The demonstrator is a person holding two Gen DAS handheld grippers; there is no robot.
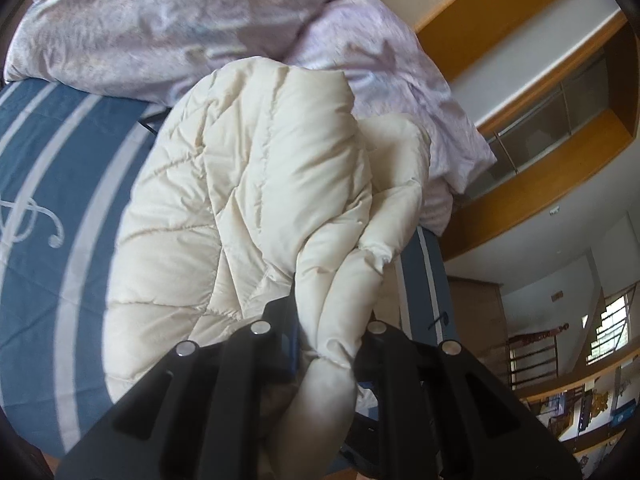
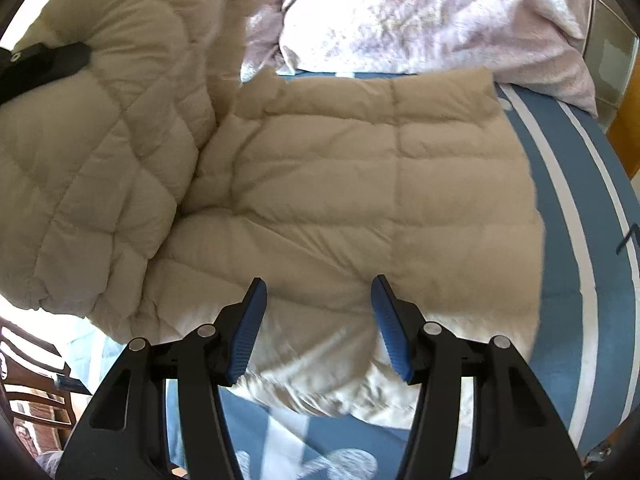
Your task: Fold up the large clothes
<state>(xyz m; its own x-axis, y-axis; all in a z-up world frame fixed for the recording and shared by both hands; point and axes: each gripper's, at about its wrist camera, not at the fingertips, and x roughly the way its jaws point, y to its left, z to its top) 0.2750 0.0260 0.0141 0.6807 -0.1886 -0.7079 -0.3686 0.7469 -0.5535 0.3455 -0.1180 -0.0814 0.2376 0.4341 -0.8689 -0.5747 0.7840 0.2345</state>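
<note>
A cream quilted down jacket [image 2: 360, 184] lies on the blue striped bed sheet [image 2: 568, 240]. My left gripper [image 1: 324, 344] is shut on a bunched edge of the jacket [image 1: 248, 184] and holds that part lifted off the bed. The lifted part hangs at the left of the right wrist view [image 2: 100, 152], where the left gripper's black finger [image 2: 44, 64] shows. My right gripper [image 2: 318, 320] is open and empty, its blue pads [image 2: 248, 336] spread just above the jacket's near edge.
A crumpled pale pink duvet [image 1: 160, 20] lies at the head of the bed and also shows in the right wrist view [image 2: 420, 12]. Wooden shelving [image 1: 540, 80] stands on the wall beside the bed. A dark wooden chair [image 2: 36, 392] stands at the bedside.
</note>
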